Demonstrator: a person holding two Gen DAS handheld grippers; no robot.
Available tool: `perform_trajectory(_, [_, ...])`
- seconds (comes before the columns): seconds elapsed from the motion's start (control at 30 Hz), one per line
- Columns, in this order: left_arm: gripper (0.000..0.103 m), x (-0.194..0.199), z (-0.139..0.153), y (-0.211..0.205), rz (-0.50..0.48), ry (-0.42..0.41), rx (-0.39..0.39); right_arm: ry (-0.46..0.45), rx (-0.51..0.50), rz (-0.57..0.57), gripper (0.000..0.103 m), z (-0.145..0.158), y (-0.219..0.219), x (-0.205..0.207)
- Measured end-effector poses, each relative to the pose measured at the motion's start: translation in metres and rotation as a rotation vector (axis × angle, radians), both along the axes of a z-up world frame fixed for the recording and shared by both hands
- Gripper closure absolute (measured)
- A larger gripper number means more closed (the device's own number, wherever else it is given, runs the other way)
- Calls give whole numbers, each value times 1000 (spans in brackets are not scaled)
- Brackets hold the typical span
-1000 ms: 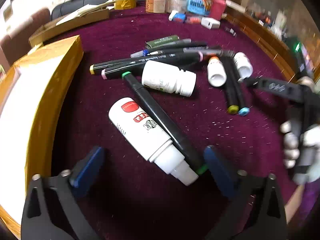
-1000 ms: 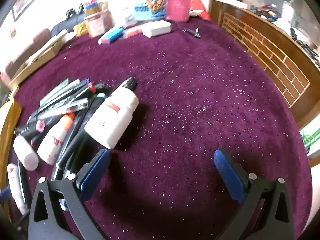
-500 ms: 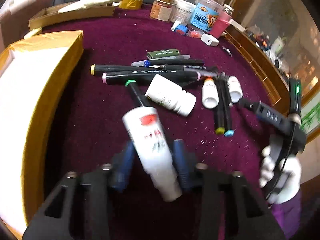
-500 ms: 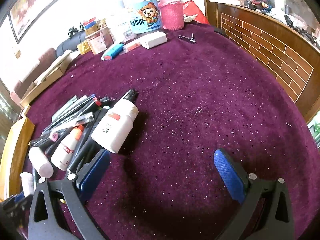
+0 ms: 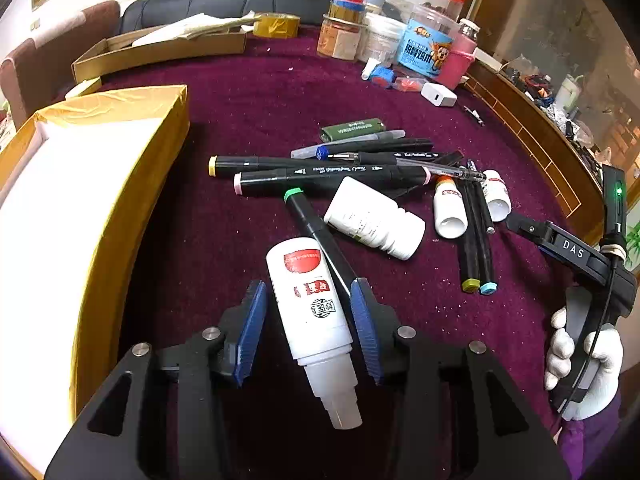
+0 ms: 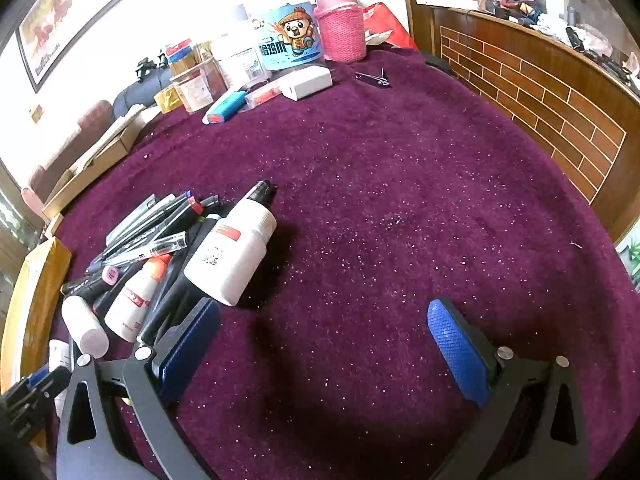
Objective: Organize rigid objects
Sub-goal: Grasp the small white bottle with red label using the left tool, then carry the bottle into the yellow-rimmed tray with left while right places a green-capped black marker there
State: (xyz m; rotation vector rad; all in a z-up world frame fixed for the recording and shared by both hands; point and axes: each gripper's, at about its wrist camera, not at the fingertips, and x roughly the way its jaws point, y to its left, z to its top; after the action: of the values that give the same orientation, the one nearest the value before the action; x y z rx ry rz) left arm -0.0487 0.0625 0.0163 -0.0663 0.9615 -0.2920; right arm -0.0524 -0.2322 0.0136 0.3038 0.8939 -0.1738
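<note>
At the left edge of the purple table (image 5: 260, 92) sat a large box wrapped in yellow tape (image 5: 132, 184); its inside looked white, and nothing could be made out in it. Just right of it, the left claw (image 5: 308, 320) had a white bottle with a red label (image 5: 310, 300) between its blue pads, neck pointing back toward the camera. Its jaws had just been opening a little: the left pad stood clear of the bottle, while the right one seemed to touch it. A black marker with a green cap (image 5: 316, 232) ran under the bottle. Beyond lay a heap of markers and pens (image 5: 332, 168), a squat white bottle (image 5: 374, 224) and two smaller ones (image 5: 450, 208). At far right a gloved hand (image 5: 580, 364) carried the right claw (image 6: 324, 344), its jaws wide apart over bare cloth.
</note>
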Motion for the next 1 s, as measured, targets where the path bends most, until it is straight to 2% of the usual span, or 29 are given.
perform_trajectory(0.03, [60,0,0,2,0,-3,-8,2,-4,0,1,0,0,0])
perform_trajectory(0.1, [70,-2,0,4,-18,-13,-23,9,-15,-2,1,0,2,1])
perform_trajectory(0.2, [75,-6,0,9,-32,-15,-58,16,-28,-5,1,-1,3,2])
perform_trajectory(0.3, [76,-13,5,21,-34,-16,-137,25,-34,-1,2,0,3,3])
perform_trajectory(0.33, [76,-19,10,26,-39,-24,-173,30,-46,-14,11,2,2,1])
perform_trajectory(0.37, [76,-23,15,30,-44,-35,-192,34,-75,-31,27,6,3,-4])
perform_trajectory(0.4, [76,-28,19,35,-47,-45,-204,24,-90,-30,29,13,6,-10])
perform_trajectory(0.5, [76,-43,36,53,-69,-91,-275,-54,-105,54,29,43,31,-32])
perform_trajectory(0.57, [76,-48,44,61,-78,-119,-314,-73,-128,166,29,57,63,-40])
perform_trajectory(0.63, [76,-53,53,73,-76,-151,-355,-61,-102,276,29,58,90,-40])
perform_trajectory(0.67, [76,-55,56,77,-74,-159,-368,-44,-80,351,30,55,111,-37])
perform_trajectory(0.73, [76,-59,61,88,-64,-173,-393,-20,-65,429,32,46,139,-32])
perform_trajectory(0.8, [76,-64,67,104,-51,-188,-406,12,-74,502,39,33,170,-25])
perform_trajectory(0.93, [76,-71,73,132,-15,-208,-396,59,-97,562,51,14,215,-9])
perform_trajectory(1.0, [76,-74,73,144,6,-214,-391,82,-108,558,59,2,221,1])
